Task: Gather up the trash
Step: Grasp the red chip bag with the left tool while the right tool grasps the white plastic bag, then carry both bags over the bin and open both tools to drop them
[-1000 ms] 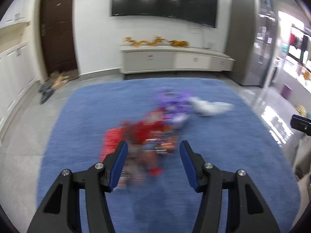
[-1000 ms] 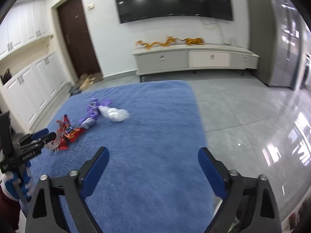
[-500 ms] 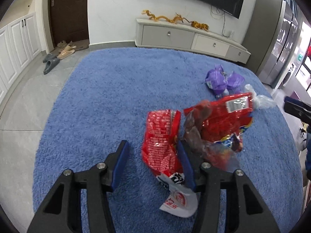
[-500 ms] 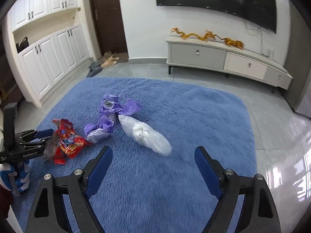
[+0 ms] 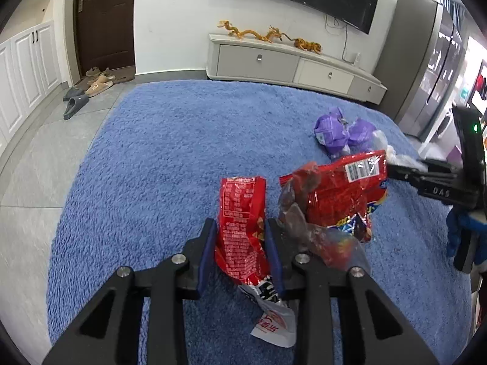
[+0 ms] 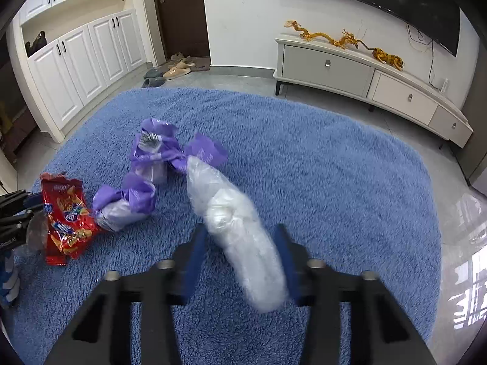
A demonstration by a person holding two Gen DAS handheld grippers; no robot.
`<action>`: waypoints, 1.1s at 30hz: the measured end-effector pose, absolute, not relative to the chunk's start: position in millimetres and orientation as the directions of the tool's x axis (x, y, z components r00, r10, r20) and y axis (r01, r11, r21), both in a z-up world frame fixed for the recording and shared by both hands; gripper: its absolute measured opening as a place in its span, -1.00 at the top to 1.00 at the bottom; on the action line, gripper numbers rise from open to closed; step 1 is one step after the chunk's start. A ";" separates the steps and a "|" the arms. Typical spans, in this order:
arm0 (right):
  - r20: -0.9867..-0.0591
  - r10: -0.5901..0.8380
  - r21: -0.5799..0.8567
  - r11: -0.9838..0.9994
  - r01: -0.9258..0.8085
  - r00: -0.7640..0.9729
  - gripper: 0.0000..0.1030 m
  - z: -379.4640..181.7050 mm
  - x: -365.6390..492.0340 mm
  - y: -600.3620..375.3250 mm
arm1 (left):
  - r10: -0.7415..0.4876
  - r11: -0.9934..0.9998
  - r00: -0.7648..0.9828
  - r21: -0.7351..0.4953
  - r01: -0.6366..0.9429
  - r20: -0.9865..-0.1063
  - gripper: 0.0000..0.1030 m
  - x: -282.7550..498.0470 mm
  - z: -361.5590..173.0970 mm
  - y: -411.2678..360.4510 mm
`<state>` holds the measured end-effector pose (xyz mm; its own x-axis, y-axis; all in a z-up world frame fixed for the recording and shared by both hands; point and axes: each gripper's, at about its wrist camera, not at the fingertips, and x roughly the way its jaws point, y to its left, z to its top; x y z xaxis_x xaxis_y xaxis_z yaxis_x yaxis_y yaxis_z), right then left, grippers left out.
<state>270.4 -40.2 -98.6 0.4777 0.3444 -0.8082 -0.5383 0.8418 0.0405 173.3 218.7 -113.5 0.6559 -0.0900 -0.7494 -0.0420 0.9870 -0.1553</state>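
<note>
A red snack wrapper lies on the blue rug, and my left gripper has its fingers closed against both of its sides. A second crumpled red bag lies just right of it; it also shows in the right wrist view. A clear white plastic bag lies between the fingers of my right gripper, which stand a little apart from its sides. Purple wrappers lie beyond it on the rug; they show in the left wrist view too.
A grey TV cabinet stands along the far wall. Slippers lie by the brown door. White cupboards line the left side. A grey fridge stands at the right. Tile floor surrounds the rug.
My left gripper has closed in on the red snack wrapper. My right gripper has moved forward and narrowed around the white plastic bag.
</note>
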 end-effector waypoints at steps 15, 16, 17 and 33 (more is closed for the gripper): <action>-0.750 0.390 0.100 0.866 -0.490 0.535 0.49 -70.0 176.0 -104.3 | -0.125 0.983 0.686 -0.184 -0.013 -0.717 0.45 106.4 -91.7 199.8; -0.749 0.390 0.108 0.869 -0.482 0.535 0.49 -69.5 169.8 -109.8 | -0.131 0.982 0.684 -0.187 -0.007 -0.718 0.45 101.0 -91.8 195.5; -0.750 0.388 0.114 0.874 -0.472 0.536 0.49 -69.3 160.9 -117.3 | -0.138 0.982 0.683 -0.189 -0.001 -0.717 0.45 95.8 -91.1 190.3; -0.722 0.324 0.173 0.940 -0.294 0.611 0.49 -56.2 72.1 -209.6 | -0.323 0.943 0.659 -0.174 0.284 -0.679 0.45 68.6 -58.6 55.7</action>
